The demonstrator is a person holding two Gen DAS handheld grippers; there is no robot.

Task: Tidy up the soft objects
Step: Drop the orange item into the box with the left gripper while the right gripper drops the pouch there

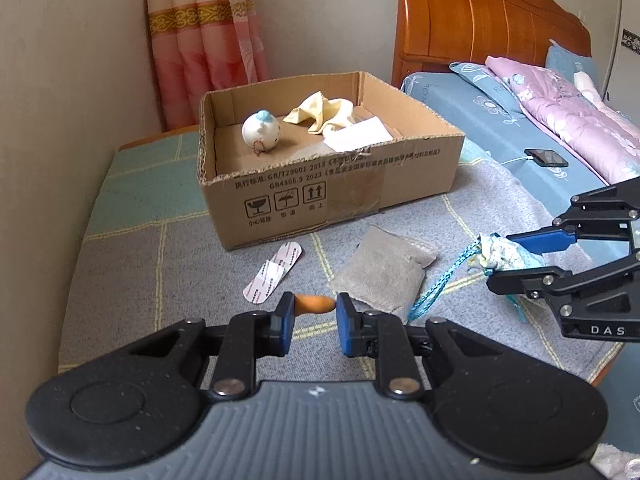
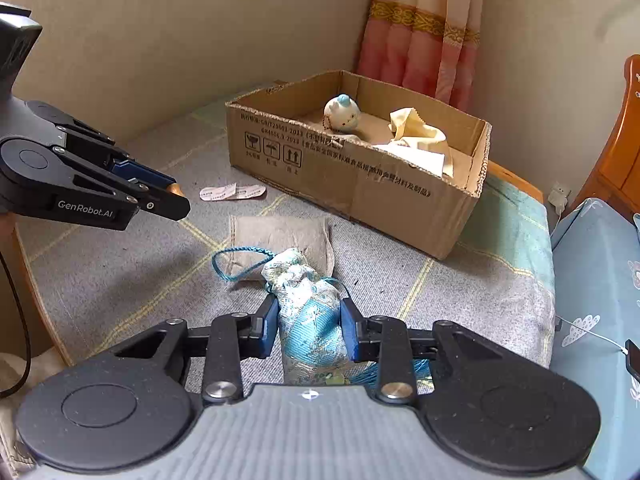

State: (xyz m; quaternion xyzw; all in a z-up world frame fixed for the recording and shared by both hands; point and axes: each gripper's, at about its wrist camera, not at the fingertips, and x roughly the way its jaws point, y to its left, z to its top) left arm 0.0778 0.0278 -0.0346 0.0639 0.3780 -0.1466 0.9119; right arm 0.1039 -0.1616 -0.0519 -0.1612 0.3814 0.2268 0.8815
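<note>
My right gripper (image 2: 309, 330) is shut on a blue brocade sachet pouch (image 2: 308, 312) with a blue cord (image 2: 234, 262); the pouch also shows in the left wrist view (image 1: 506, 258). My left gripper (image 1: 315, 320) is partly closed around a small orange soft object (image 1: 316, 303), and I cannot tell whether the pads touch it. A grey cloth pouch (image 1: 382, 270) lies on the grey mat just beyond. The cardboard box (image 1: 332, 196) holds a white round plush (image 1: 261, 131), a yellow cloth (image 1: 324, 114) and white paper.
A white-pink plaster packet (image 1: 274, 272) lies in front of the box. A bed with a blue sheet (image 1: 480, 120), pink quilt and a phone (image 1: 546, 157) is on the right. Wall and curtain stand behind the box.
</note>
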